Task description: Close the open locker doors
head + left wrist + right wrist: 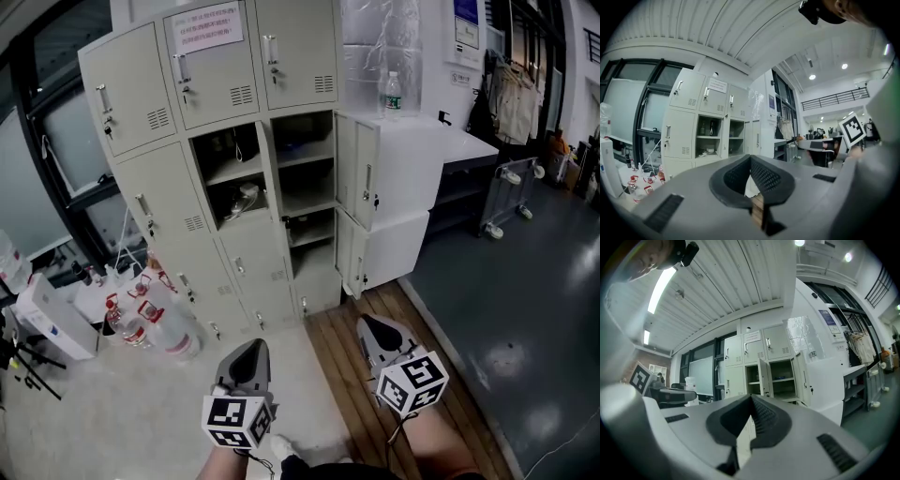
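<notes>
Two upright locker doors (361, 173) jut outward, open — left tongs (251, 349), right tongs (377, 326) closed, empty.

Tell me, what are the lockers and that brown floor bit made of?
Lockers: probably painted sheet metal, matte beige, judging by the thin doors and stamped vent slots. Brown floor strip: looks like wood planks with visible board lines, though it could be laminate.

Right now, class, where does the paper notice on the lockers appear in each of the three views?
Head view: the paper notice sits at the top edge, left of centre.
Left gripper view: left of centre, in the upper middle.
Right gripper view: near the centre, slightly above it.
Shared landmark: the open shelves directly below the notice.
</notes>
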`<state>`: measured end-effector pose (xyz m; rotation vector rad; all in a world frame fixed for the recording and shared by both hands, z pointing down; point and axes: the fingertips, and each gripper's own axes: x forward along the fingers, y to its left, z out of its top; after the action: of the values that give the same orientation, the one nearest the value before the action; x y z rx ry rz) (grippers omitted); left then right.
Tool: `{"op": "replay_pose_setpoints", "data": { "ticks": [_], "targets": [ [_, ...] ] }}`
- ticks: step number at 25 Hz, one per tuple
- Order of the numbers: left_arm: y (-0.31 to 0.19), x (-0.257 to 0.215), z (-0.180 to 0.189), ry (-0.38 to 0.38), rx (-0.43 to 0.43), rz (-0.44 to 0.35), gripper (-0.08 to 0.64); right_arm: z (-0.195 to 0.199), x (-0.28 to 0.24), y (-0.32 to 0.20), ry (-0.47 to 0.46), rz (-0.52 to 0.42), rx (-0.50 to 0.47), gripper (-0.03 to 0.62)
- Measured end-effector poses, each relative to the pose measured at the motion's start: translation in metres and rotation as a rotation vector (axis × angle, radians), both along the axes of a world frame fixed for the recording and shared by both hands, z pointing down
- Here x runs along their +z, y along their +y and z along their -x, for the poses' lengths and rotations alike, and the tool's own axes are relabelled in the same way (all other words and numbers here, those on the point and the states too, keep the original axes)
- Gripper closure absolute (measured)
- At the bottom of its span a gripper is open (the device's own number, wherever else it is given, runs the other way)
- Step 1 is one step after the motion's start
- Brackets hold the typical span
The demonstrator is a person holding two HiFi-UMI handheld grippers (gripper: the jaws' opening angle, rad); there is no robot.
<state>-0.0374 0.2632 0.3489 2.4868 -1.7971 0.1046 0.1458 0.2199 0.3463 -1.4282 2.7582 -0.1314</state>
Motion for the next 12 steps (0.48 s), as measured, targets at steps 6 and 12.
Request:
{"op": "replay_pose_setpoints", "data": {
  "ticks": [6, 12],
  "targets": [
    [-0.022, 0.001, 0.019, -0.007, 0.004, 0.017, 0.557, 0.023, 0.000, -0.023, -0.003, 0.014, -0.007, 0.592],
    [-0.044, 0.002, 0.040, -0.006, 0.011, 0.026, 0.555, 0.046, 0.001, -0.047, -0.004, 0.023, -0.007, 0.592]
  ]
}}
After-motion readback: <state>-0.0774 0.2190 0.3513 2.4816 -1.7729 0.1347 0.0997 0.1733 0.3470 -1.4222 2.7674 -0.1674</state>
